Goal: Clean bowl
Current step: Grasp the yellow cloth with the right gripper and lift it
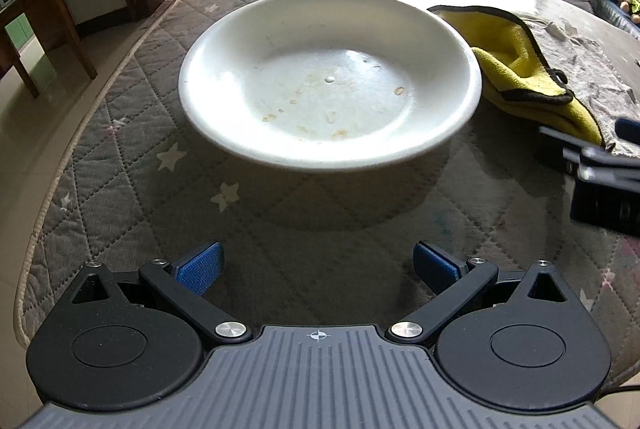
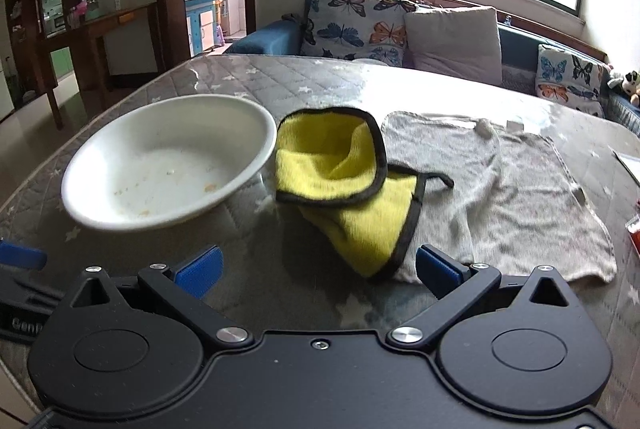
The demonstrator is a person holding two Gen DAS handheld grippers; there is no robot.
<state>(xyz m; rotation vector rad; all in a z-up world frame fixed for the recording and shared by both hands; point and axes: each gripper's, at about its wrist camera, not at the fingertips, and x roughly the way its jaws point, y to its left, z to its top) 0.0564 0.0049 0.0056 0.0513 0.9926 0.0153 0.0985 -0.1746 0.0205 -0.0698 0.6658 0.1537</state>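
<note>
A wide white bowl [image 1: 330,79] with small brown food specks inside sits on the quilted grey table. It also shows in the right wrist view [image 2: 168,163] at the left. A crumpled yellow cloth with black trim [image 2: 348,185] lies just right of the bowl, partly on a grey towel [image 2: 516,197]; the yellow cloth shows in the left wrist view [image 1: 520,69] too. My left gripper [image 1: 318,267] is open and empty, short of the bowl's near rim. My right gripper [image 2: 318,269] is open and empty, just short of the yellow cloth.
The table's curved left edge [image 1: 52,189] drops to the floor. The right gripper's body [image 1: 600,173] shows at the left wrist view's right edge. A sofa with butterfly cushions [image 2: 356,25] stands behind the table. A wooden desk [image 2: 100,41] stands at the far left.
</note>
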